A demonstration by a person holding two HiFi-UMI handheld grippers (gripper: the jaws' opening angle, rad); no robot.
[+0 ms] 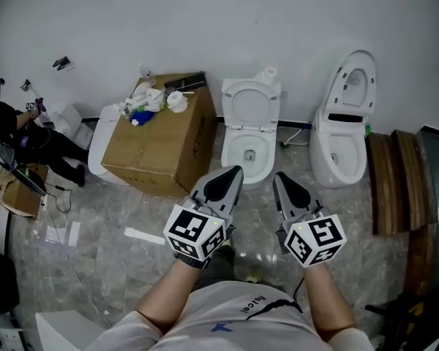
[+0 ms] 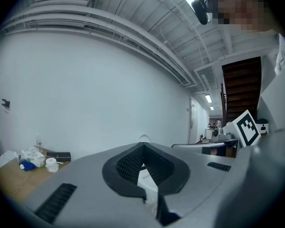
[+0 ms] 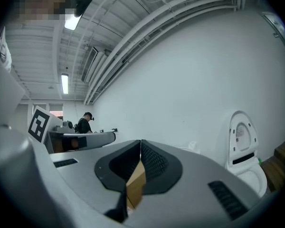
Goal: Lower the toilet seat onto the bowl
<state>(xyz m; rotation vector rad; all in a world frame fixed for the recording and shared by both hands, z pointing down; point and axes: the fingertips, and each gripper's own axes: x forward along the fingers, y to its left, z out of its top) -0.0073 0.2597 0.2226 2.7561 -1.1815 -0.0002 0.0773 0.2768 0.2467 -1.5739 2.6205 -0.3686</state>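
Note:
Two white toilets stand against the far wall. The middle toilet has its seat and lid raised above the open bowl. The right toilet also has its seat and lid upright, and shows in the right gripper view. My left gripper is shut and empty, its tip just short of the middle bowl's front rim. My right gripper is shut and empty beside it, between the two toilets. In each gripper view the jaws meet with nothing between them.
A large cardboard box with white clutter and a blue item on top stands left of the middle toilet, against a white fixture. A person crouches at far left. Wooden planks lie at the right. The floor is glossy tile.

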